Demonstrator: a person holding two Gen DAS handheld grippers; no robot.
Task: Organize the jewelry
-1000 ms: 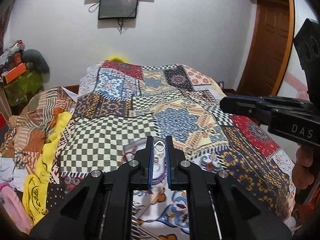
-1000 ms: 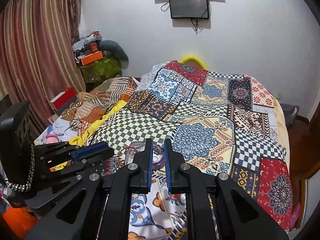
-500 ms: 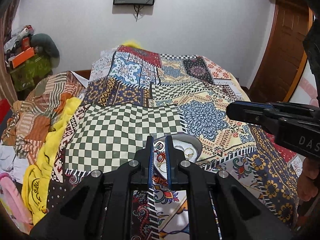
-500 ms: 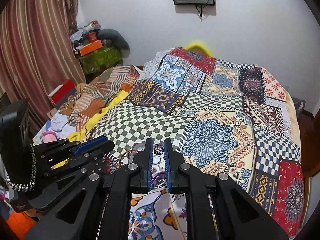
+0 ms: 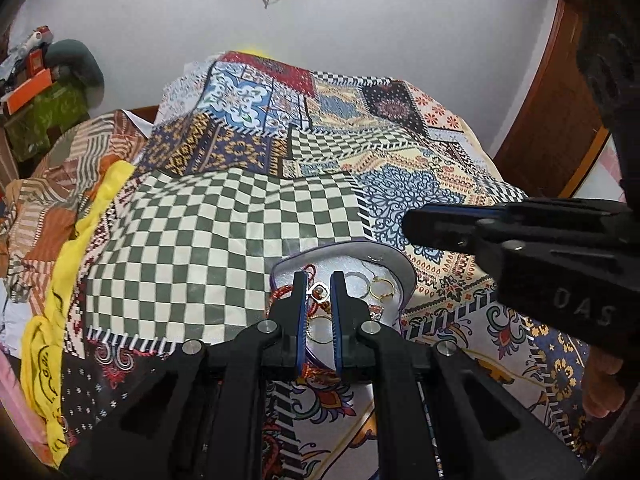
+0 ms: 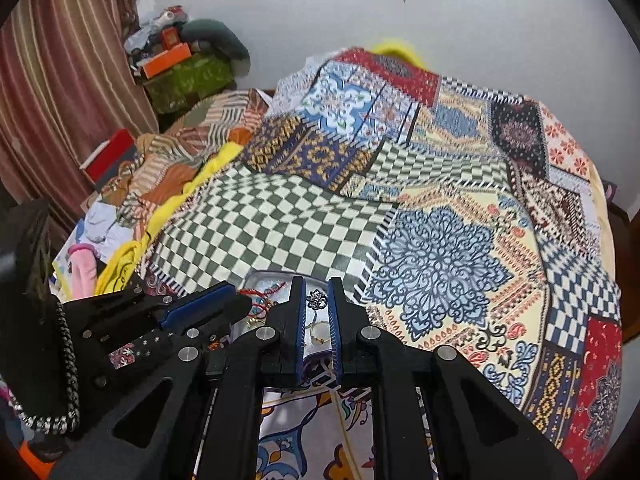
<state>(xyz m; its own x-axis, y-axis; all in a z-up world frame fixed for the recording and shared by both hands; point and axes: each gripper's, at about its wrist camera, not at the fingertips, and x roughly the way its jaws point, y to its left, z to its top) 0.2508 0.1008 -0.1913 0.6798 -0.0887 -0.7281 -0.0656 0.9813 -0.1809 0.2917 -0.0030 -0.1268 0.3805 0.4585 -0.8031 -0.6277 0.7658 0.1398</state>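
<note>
A shallow grey tray [image 5: 404,270] of jewelry lies on the patchwork bed [image 5: 224,240], holding gold rings [image 5: 382,288], a red cord [image 5: 280,292] and an amber-stoned pendant [image 5: 319,292]; the left hand-held gripper [image 5: 319,300] hangs over it, jaws narrowly apart with the pendant between them, contact unclear. The right hand-held gripper [image 6: 317,312] hovers beside, jaws slightly parted and empty, above a ring [image 6: 319,330] and a dark ornament [image 6: 318,300].

Both tools lowered toward the jewelry tray.
Left tool [image 5: 319,292] and right tool [image 6: 317,300] now closer over tray [image 5: 394,264], rings larger in view.
</note>
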